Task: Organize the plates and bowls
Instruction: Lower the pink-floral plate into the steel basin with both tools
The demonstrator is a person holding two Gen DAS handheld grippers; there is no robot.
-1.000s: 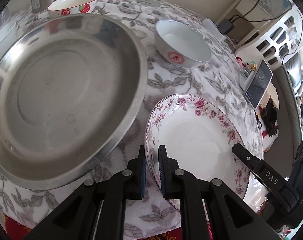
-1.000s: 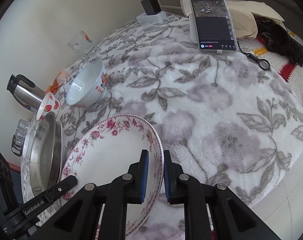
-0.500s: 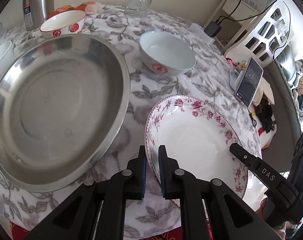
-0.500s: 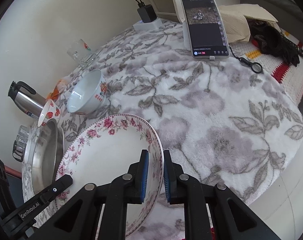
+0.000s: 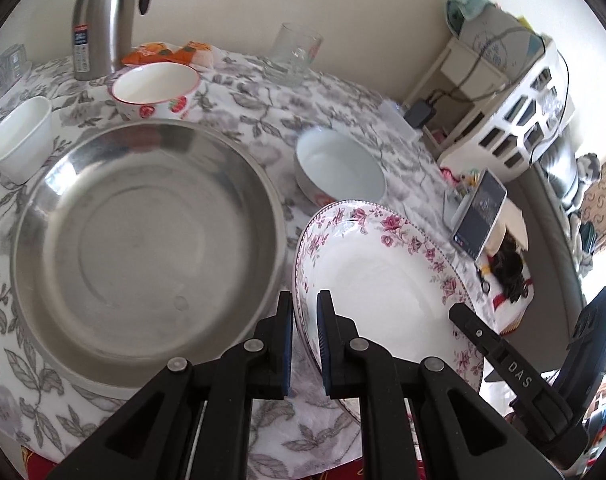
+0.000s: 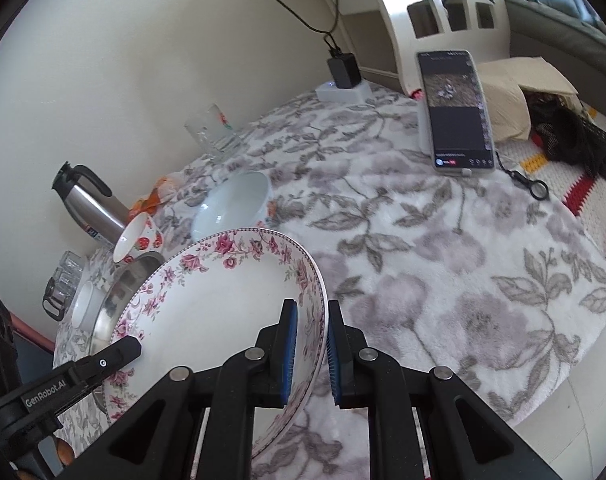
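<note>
Two grippers clamp one floral plate (image 5: 383, 276) clear of the table (image 6: 443, 264): left gripper (image 5: 305, 320) pinching its left rim beside the steel basin (image 5: 143, 240), right gripper (image 6: 311, 336) pinching the opposite rim, white bowl (image 5: 341, 168) just behind.

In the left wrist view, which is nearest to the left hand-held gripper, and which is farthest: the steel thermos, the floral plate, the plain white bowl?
From the left hand-held gripper:
1. Floral plate, clamped at its rim, lower right.
2. Plain white bowl, just beyond the plate.
3. Steel thermos, at the far left by the wall.
</note>
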